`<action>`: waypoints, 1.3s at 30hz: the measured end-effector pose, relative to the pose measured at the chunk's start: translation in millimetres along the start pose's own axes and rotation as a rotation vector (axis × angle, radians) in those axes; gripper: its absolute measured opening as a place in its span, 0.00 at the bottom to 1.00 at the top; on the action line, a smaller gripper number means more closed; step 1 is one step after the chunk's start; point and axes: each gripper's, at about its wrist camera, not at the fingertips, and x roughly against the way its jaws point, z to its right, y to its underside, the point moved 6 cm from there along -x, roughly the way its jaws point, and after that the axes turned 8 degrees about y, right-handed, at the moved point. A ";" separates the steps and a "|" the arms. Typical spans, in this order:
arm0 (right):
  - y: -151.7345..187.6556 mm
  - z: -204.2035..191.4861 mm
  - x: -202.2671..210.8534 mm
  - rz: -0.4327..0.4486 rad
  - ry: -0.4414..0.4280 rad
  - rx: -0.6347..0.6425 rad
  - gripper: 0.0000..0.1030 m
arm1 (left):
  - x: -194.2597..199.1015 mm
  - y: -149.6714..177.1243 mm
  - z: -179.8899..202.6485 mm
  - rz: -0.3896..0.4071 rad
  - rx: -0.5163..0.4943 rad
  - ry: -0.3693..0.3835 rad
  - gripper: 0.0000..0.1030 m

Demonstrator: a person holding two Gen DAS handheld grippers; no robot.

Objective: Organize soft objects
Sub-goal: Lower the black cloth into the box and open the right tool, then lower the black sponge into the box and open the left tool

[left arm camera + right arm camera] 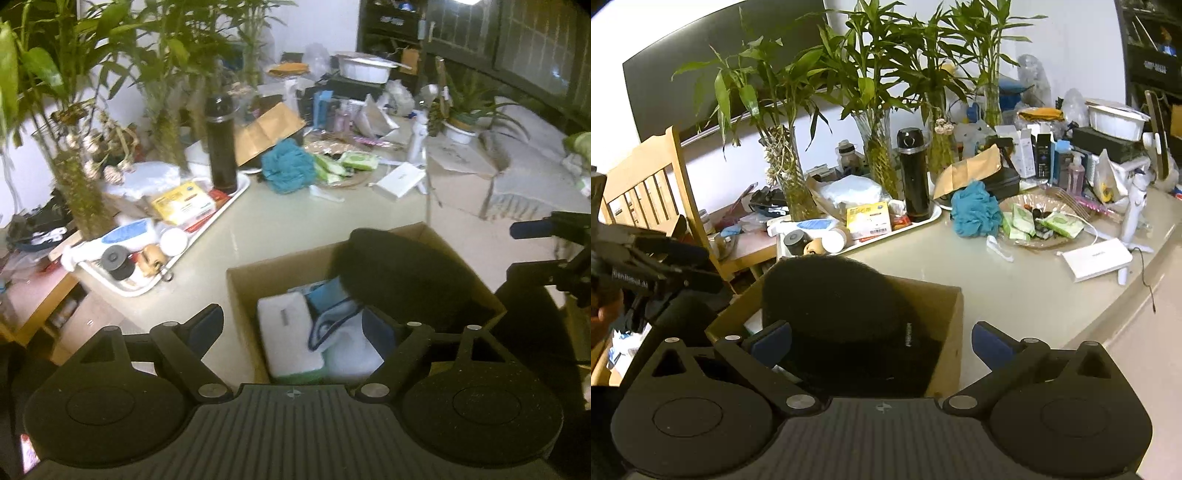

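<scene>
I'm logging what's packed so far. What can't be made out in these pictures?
- Left wrist view: the black hat hides the far part of the cardboard box; the left gripper body cuts off the near part.
- Right wrist view: the hat covers nearly all the box contents.
- The yellow packet's print is too blurred to read.

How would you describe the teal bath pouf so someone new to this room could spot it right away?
On the cluttered pale counter, find the tall black thermos standing at the end of the white tray. Just right of it, beside the packets of green wipes, lies the teal bath pouf, the only ruffled, mesh-like ball among boxes and bottles.
</scene>
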 end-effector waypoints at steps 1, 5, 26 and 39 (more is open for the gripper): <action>0.0 -3.1 -0.1 -0.002 0.003 0.002 1.00 | 0.3 1.5 -1.0 -0.001 0.004 -0.009 0.81; -0.6 -16.5 2.6 0.012 0.024 0.032 1.00 | 3.4 5.7 -2.5 0.010 0.009 -0.044 0.87; 1.6 -27.4 -3.8 0.064 0.269 0.117 1.00 | 16.3 12.5 -5.6 0.119 -0.024 -0.186 1.00; 4.8 -35.1 1.5 0.125 0.413 0.198 1.00 | 17.9 16.1 -0.7 0.104 -0.076 -0.262 1.00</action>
